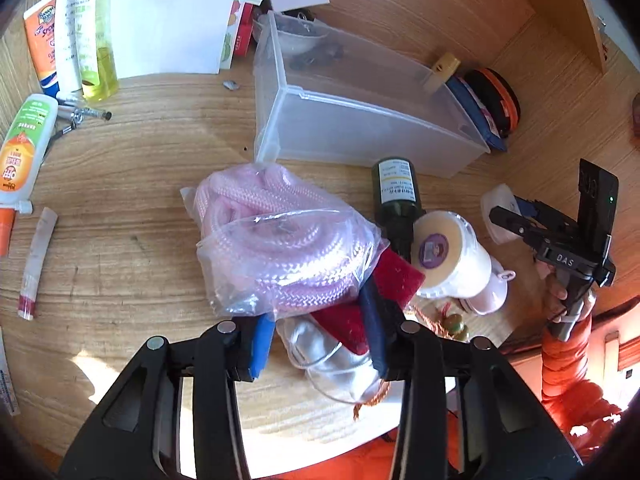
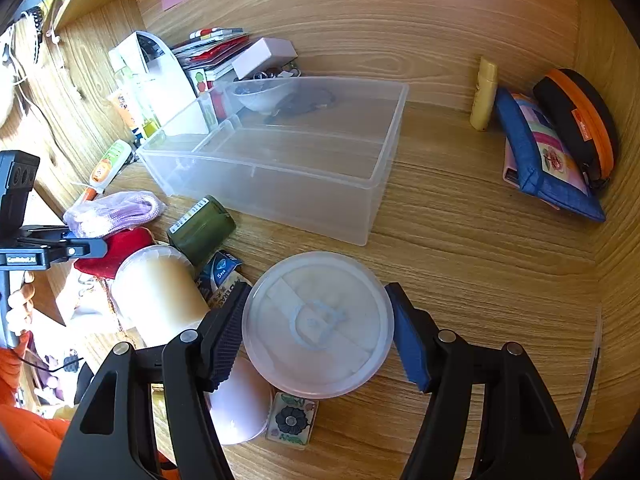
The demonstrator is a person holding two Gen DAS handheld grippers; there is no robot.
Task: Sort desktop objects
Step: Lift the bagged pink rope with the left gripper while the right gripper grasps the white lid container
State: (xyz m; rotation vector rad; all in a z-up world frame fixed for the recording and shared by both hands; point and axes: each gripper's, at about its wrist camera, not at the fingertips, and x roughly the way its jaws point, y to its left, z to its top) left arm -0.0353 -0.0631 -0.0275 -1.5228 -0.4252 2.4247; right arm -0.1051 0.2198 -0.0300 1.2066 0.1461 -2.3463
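Note:
My right gripper [image 2: 318,340] is shut on a round translucent white container [image 2: 318,324], its pads pressing the lid's two sides. My left gripper [image 1: 318,344] is open above a red pouch [image 1: 360,304] and a silver bag [image 1: 332,356], with a bag of pink rope [image 1: 280,240] just ahead. A clear plastic bin [image 2: 280,160] stands beyond, holding a small white bowl [image 2: 260,96] and dark items. A dark green bottle [image 1: 396,196] and a cream jar [image 1: 452,256] lie beside the rope bag. The right gripper also shows in the left wrist view [image 1: 516,220].
Tubes and bottles [image 1: 24,152] and white paper [image 1: 168,16] lie at the left. A blue pouch [image 2: 548,156], an orange-black case [image 2: 580,120] and a yellow tube [image 2: 484,92] rest against the right wall. A floral tile [image 2: 292,420] and pink round object [image 2: 240,404] lie near the desk edge.

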